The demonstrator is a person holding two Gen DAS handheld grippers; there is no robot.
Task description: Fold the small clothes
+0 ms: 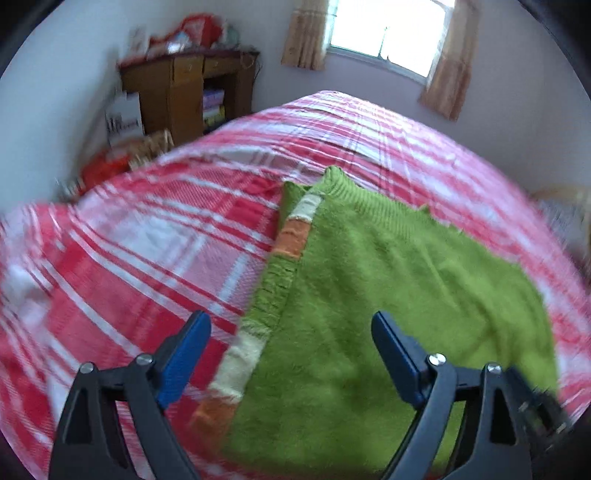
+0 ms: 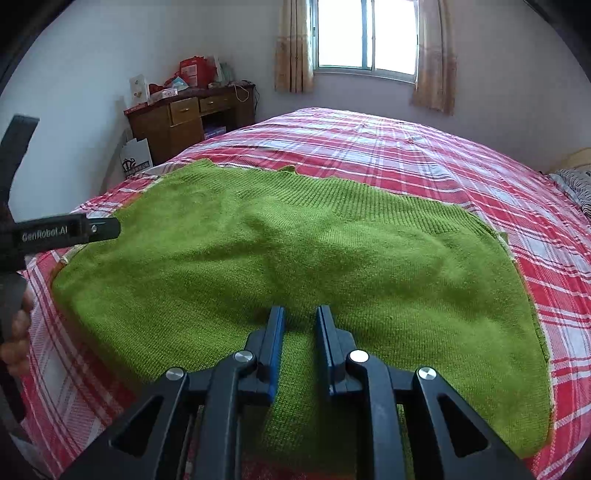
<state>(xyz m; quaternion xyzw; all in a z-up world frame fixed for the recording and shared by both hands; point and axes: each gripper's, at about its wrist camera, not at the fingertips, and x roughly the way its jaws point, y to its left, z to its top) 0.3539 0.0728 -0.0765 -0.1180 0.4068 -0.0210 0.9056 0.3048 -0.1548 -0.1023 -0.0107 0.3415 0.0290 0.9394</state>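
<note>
A green knitted sweater (image 1: pixel 369 295) lies flat on a red and white plaid bed (image 1: pixel 147 258). A sleeve with orange and cream stripes (image 1: pixel 291 236) is folded along its left edge. My left gripper (image 1: pixel 291 325) is open above the sweater's left edge, holding nothing; this view is blurred. In the right wrist view the sweater (image 2: pixel 295 251) spreads wide across the bed (image 2: pixel 443 155). My right gripper (image 2: pixel 300 314) hovers over its near part with jaws a narrow gap apart and nothing between them. The left gripper's body (image 2: pixel 55 232) shows at the left.
A wooden desk (image 2: pixel 192 114) with clutter on top stands against the far wall at the left, with a white bag (image 2: pixel 136 157) beside it. A curtained window (image 2: pixel 365 33) is behind the bed. A striped pillow (image 2: pixel 576 184) lies at the right edge.
</note>
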